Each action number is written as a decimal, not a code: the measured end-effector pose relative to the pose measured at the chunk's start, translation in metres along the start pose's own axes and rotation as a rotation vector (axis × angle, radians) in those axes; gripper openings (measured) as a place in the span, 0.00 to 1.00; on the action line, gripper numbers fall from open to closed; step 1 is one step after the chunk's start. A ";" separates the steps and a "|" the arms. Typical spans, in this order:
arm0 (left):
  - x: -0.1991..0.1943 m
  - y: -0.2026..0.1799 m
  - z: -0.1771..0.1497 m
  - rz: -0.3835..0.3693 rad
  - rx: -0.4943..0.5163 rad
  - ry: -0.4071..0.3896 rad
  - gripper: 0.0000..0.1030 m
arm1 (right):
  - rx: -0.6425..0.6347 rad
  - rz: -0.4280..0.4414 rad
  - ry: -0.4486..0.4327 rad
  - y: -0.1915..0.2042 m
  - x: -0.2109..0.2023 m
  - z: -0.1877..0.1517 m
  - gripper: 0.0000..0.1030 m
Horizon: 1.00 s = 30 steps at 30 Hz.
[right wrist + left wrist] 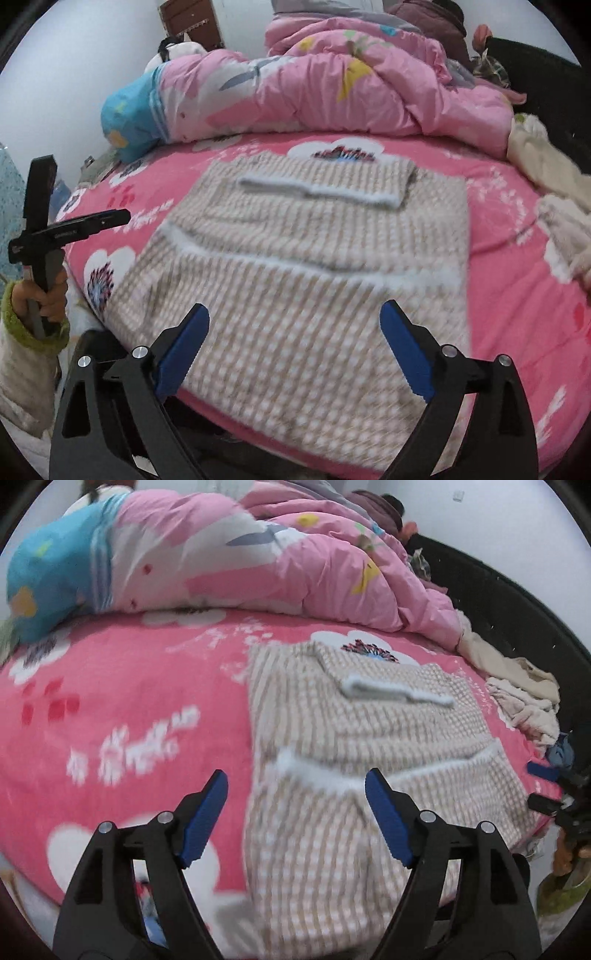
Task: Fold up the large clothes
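A beige-and-white checked fleece garment (369,731) (314,258) lies folded flat on the pink bed sheet, with white trimmed edges across it. My left gripper (295,779) hovers open over the garment's near left edge, with nothing between its blue pads. My right gripper (295,310) stands open wide above the garment's near edge, also empty. In the right wrist view, a hand in a green-cuffed sleeve (40,299) holds the other tool at the far left, off the bed. Both views are motion-blurred.
The pink flowered sheet (129,701) covers the bed. A pink quilt (258,554) and a blue pillow (48,576) are heaped at the back. Crumpled cream clothes (524,694) lie by the black bed frame (498,602) on the right.
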<state>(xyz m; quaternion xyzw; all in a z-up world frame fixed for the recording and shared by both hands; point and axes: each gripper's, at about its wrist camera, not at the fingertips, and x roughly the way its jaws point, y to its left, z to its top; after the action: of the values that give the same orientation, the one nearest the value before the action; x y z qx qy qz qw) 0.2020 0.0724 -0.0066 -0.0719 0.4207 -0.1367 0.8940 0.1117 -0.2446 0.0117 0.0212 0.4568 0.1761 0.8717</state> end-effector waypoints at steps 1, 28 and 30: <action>-0.002 0.001 -0.008 -0.012 -0.008 -0.009 0.71 | 0.018 0.003 0.020 0.000 0.012 -0.011 0.89; 0.049 0.033 -0.054 -0.188 -0.163 0.018 0.45 | 0.074 -0.028 0.077 -0.001 0.057 -0.051 0.94; 0.060 0.033 -0.047 -0.215 -0.166 0.039 0.46 | 0.073 -0.030 0.078 0.000 0.057 -0.051 0.94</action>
<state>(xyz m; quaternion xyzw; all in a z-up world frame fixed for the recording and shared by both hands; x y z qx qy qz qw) 0.2086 0.0846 -0.0884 -0.1879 0.4376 -0.1978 0.8568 0.1002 -0.2328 -0.0633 0.0394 0.4968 0.1470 0.8544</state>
